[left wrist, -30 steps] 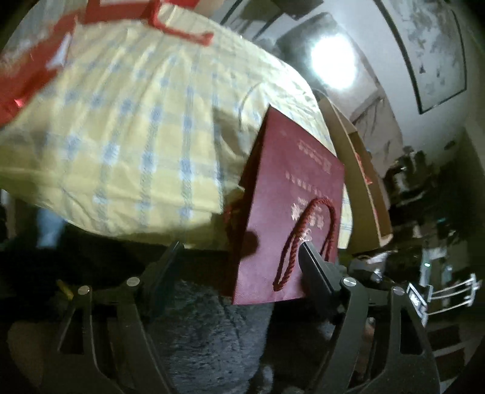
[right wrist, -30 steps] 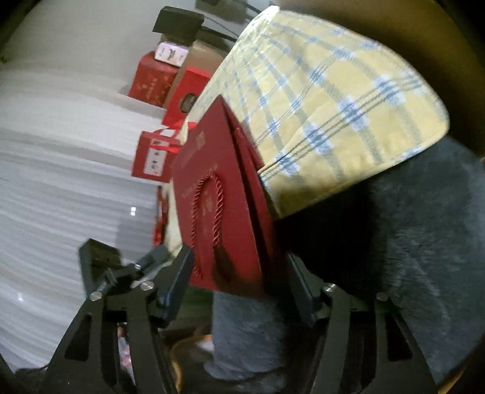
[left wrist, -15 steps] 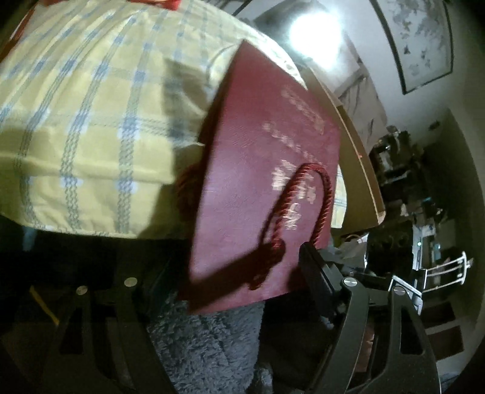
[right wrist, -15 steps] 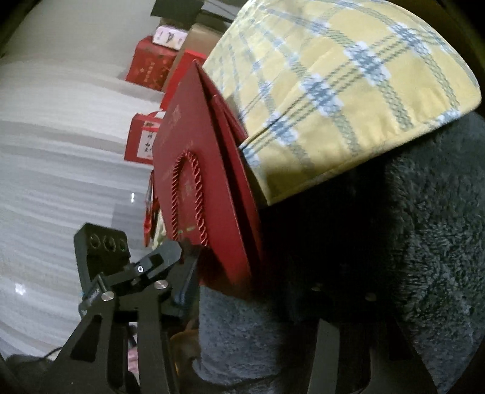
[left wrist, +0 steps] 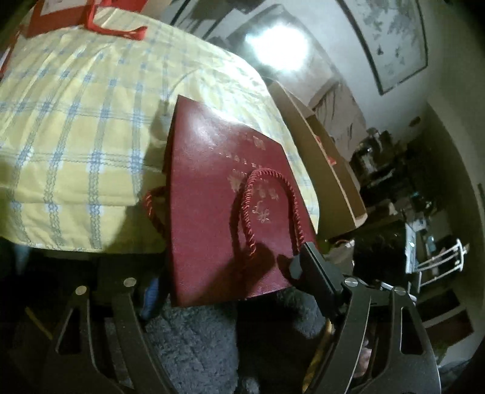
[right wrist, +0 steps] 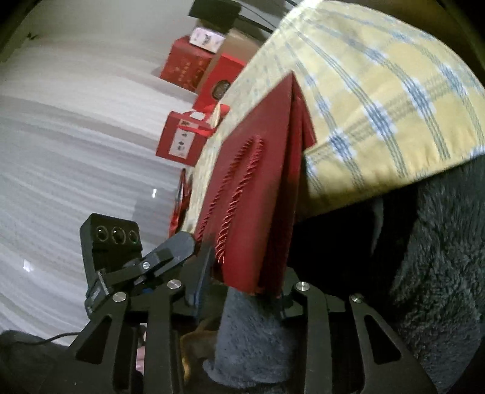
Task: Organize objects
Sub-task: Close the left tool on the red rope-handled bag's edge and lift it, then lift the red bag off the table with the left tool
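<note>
A dark red paper gift bag [left wrist: 218, 194] with a twisted rope handle [left wrist: 266, 209] lies half on a yellow plaid cushion [left wrist: 75, 127], its lower end hanging past the edge. My right gripper [right wrist: 245, 285] is closing on that lower end; the folded bag [right wrist: 257, 194] fills the gap and both fingers touch it. My left gripper [left wrist: 241, 251] stands wide open around the bag. Its right finger [left wrist: 312, 269] rests against the bag near the handle, and its left finger is hidden in the dark. In the right wrist view that finger [right wrist: 175, 247] lies on the bag's face.
A grey fluffy blanket [right wrist: 439, 272] lies under the cushion. Red gift boxes [right wrist: 185, 142] [right wrist: 188, 63] stand beyond the cushion's far side. A red ribboned bag [left wrist: 75, 18] sits at the cushion's far end, and a flat cardboard box [left wrist: 321, 157] leans at its right.
The right jaws have narrowed onto the bag's lower end and its sides have folded flatter. The left gripper shifted a little along the bag, staying wide.
</note>
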{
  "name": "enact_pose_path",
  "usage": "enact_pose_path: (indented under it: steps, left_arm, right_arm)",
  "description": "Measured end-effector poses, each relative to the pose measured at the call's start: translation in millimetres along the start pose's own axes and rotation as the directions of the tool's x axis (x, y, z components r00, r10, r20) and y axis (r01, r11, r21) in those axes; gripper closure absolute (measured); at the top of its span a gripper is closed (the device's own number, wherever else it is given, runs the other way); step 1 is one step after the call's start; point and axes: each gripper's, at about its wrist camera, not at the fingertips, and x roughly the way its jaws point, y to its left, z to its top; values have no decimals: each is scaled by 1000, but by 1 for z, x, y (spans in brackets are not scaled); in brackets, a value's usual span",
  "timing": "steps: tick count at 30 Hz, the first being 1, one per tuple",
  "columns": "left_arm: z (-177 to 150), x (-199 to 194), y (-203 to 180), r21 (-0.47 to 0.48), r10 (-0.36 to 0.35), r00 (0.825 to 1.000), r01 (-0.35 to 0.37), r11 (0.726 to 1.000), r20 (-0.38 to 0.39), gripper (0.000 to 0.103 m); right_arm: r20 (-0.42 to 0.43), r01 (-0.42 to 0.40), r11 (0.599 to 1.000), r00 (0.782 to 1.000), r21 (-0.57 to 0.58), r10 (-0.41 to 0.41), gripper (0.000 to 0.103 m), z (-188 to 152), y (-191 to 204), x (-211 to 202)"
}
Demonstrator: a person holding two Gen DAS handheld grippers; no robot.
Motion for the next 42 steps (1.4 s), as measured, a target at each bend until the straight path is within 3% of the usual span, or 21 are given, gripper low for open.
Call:
enact_pose_path:
  steps: [6, 8, 12, 18, 21, 24, 26, 29, 36, 42]
  left_arm:
    - [5, -1, 11, -63, -27, 1000, 27, 998, 5, 28]
    - [7, 0, 12, -81, -53, 999, 53, 995, 10, 28]
    - [9, 12, 12, -120, -81, 997, 81, 989, 6, 26]
    - [14, 27, 12, -174, -170, 985, 165, 971, -17, 22]
    - [20, 26, 10, -160, -161, 987, 160, 974, 6, 26]
    - [21, 23, 8, -127, -129, 991, 131, 983, 26, 45]
    - [19, 22, 0, -83, -87, 996, 90, 993, 36, 49]
    - [16, 18, -12, -11, -6, 998, 7, 1000, 68, 65]
    - [8, 6, -28, 56, 11, 992, -18, 998, 123, 71]
    - [1, -3, -44, 131, 72, 983, -95, 987, 171, 73]
  right_arm:
    - [11, 26, 998, 1000, 49, -27, 65, -2, -9, -1]
    - [14, 18, 998, 1000, 53, -19, 78, -1, -9, 0]
    - [11, -106, 990, 994, 96, 105, 87, 0, -9, 3]
    - [-14, -202, 971, 979, 126, 205, 89, 1, -6, 8]
    - [-22, -176, 977, 984, 119, 179, 89, 0, -7, 8]
    - [-12, -164, 980, 986, 117, 166, 89, 2, -7, 6]
    - [-8, -126, 988, 992, 87, 127, 88, -1, -4, 0]
    - [0, -99, 994, 995, 48, 99, 88, 0, 4, 0]
    - [52, -4, 998, 999, -68, 8, 87, 1, 27, -6]
    - [99, 100, 980, 992, -170, -84, 87, -1, 48, -4]
